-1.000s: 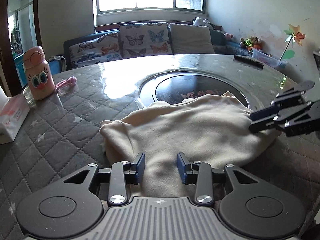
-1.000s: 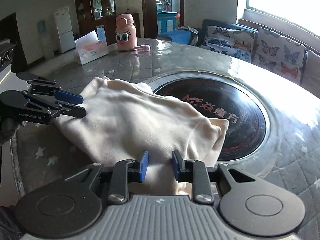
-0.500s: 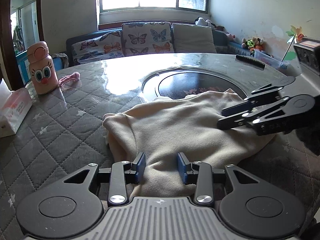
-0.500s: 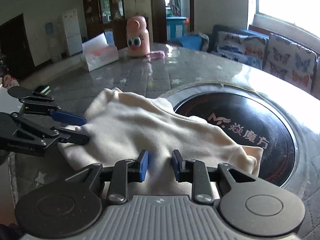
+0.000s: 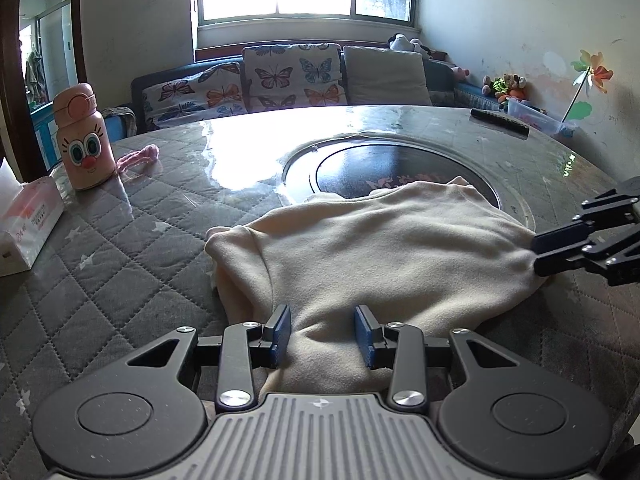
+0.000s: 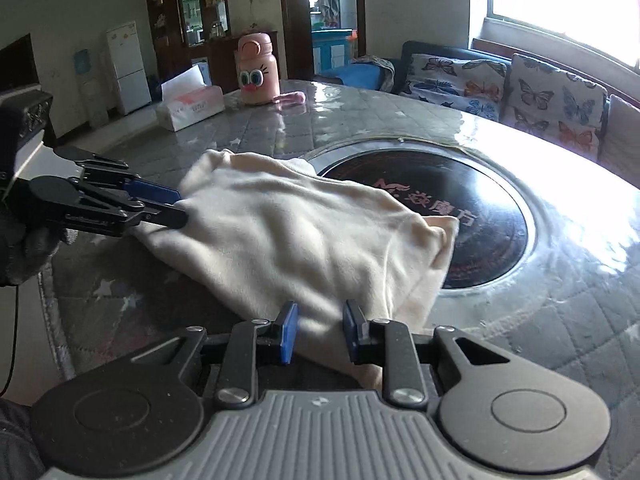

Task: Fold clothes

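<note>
A cream fleece garment (image 5: pixel 384 256) lies folded on the round quilted table, partly over the dark centre disc; it also shows in the right wrist view (image 6: pixel 304 236). My left gripper (image 5: pixel 322 334) is open, its jaws either side of the garment's near edge, fabric between them. In the right wrist view the left gripper (image 6: pixel 176 208) sits at the garment's left corner. My right gripper (image 6: pixel 318 334) is open with the garment's edge between its jaws. In the left wrist view the right gripper (image 5: pixel 538 256) touches the garment's right edge.
A pink cartoon bottle (image 5: pixel 82 140) and a tissue box (image 5: pixel 28 220) stand at the table's left side, with a pink cord (image 5: pixel 138 156) nearby. A dark remote (image 5: pixel 500 124) lies at the far right. The dark centre disc (image 6: pixel 460 216) has a metal rim. A sofa stands behind.
The right gripper swung in over the garment, then back out to its right edge. The garment's far edge shifted and it lies flatter. The left gripper stayed at the near edge.
</note>
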### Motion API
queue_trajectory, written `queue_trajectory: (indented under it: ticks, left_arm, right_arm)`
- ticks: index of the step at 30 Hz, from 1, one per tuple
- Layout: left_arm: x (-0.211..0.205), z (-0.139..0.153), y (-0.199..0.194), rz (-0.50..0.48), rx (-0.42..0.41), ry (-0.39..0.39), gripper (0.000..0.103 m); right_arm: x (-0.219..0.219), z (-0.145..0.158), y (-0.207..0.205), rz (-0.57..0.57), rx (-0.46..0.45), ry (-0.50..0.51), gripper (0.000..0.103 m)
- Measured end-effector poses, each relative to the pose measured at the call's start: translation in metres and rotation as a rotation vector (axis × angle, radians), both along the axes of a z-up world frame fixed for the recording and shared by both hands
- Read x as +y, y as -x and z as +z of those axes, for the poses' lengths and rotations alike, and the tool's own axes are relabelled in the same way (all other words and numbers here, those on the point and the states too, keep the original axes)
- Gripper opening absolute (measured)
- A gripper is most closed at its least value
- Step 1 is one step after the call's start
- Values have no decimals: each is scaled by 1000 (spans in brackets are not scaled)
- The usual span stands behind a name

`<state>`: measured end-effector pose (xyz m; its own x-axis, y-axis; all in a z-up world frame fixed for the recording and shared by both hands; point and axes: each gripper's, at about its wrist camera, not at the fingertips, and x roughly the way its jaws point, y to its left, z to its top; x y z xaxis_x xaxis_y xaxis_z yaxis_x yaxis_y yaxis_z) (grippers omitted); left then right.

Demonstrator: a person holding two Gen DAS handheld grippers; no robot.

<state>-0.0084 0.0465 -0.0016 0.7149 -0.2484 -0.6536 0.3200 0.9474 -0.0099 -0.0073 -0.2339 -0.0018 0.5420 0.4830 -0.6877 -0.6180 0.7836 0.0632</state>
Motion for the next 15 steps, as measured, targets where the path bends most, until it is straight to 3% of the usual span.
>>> queue_trajectory:
  ticks: [5,10,15]
  left_arm:
    - [1,4,0,3,6,12,40]
    - [5,16,-1,20,-11,44,40]
    - [6,23,-10,37,-29,56,38]
  right_arm:
    - [-6,-2,1,5,34,5,23]
    - [-5,17,-13,-19,-7,-68,24]
    - [6,12,-43,-51,-19,-72,24]
